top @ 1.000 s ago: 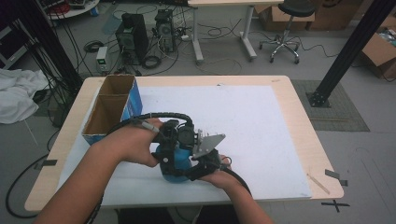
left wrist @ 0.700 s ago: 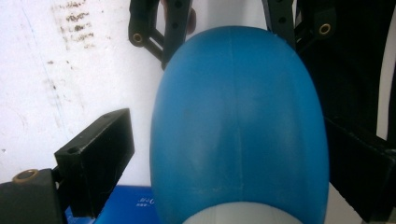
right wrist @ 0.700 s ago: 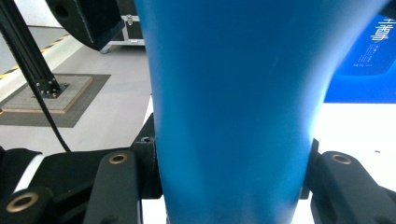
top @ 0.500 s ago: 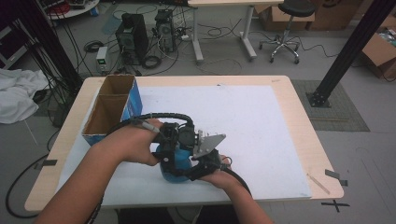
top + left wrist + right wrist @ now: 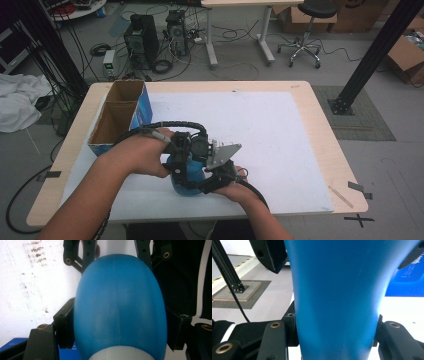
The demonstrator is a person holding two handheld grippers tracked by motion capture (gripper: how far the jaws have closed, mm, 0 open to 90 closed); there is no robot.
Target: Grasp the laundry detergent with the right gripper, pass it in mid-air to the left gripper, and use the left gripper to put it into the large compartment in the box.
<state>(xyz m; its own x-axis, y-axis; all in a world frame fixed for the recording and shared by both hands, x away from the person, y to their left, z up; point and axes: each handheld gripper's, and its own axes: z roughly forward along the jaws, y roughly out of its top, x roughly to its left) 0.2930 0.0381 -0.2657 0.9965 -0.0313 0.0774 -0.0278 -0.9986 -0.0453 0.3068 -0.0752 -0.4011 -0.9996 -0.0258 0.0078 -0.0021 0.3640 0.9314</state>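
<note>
Bottle [image 5: 186,184]: blue, smooth, rigid plastic, probably light and slippery; near the surface's front edge.
Left gripper [image 5: 117,322]: fingers just closing, gripping the bulge.
Right gripper [image 5: 334,330]: fingers clamped around the body.

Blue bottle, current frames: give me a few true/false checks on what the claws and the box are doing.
1. The right claw is shut on the blue bottle. True.
2. The blue bottle lies inside the cardboard box. False: it is on the white table cover, to the right of the box and nearer the person.
3. The left claw has the bottle between its jaws. True; they have just been closing on it.
4. The box's two compartments hold bottles. False: both look empty.
5. Both hands are at the bottle. True.
</note>
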